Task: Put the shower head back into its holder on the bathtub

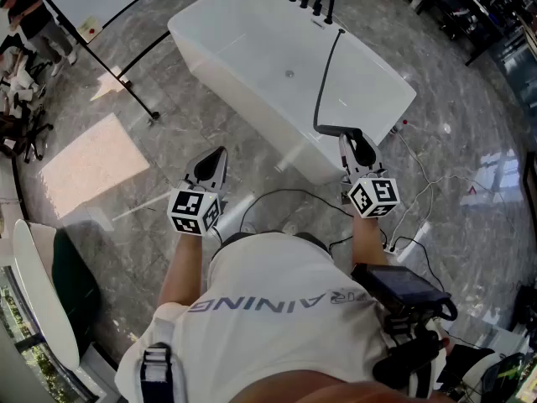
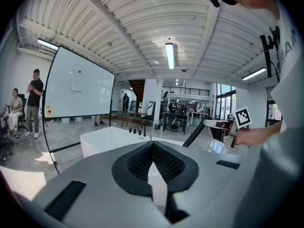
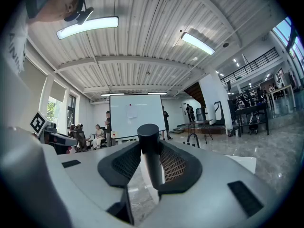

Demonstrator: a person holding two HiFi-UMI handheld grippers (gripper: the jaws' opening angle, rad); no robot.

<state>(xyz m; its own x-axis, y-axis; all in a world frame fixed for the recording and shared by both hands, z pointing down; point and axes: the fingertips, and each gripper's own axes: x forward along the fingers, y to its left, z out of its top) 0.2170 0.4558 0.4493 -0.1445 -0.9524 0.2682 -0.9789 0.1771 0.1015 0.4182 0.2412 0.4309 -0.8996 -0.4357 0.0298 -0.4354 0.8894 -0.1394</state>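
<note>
The white bathtub (image 1: pixel 195 39) stands ahead of me on the marble floor, with black taps and a faucet (image 1: pixel 324 5) at its far end. A black hose (image 1: pixel 322 82) runs from beside the faucet over the tub's rim to the black shower head (image 1: pixel 334 130). My right gripper (image 1: pixel 357 139) is shut on its handle (image 3: pixel 150 156), held over the tub's near right corner. The left gripper (image 1: pixel 218 153) hovers over the floor left of the tub, jaws shut with nothing in them. From the left gripper view the shower head (image 2: pixel 214 124) shows at the right, beyond the tub (image 2: pixel 102 139).
A whiteboard on a black stand (image 1: pixel 92 2) is behind the tub to the left, with people (image 1: pixel 33 19) beyond it. Cables (image 1: pixel 411 196) trail on the floor at the right. A white and green chair (image 1: pixel 46 288) sits at my lower left.
</note>
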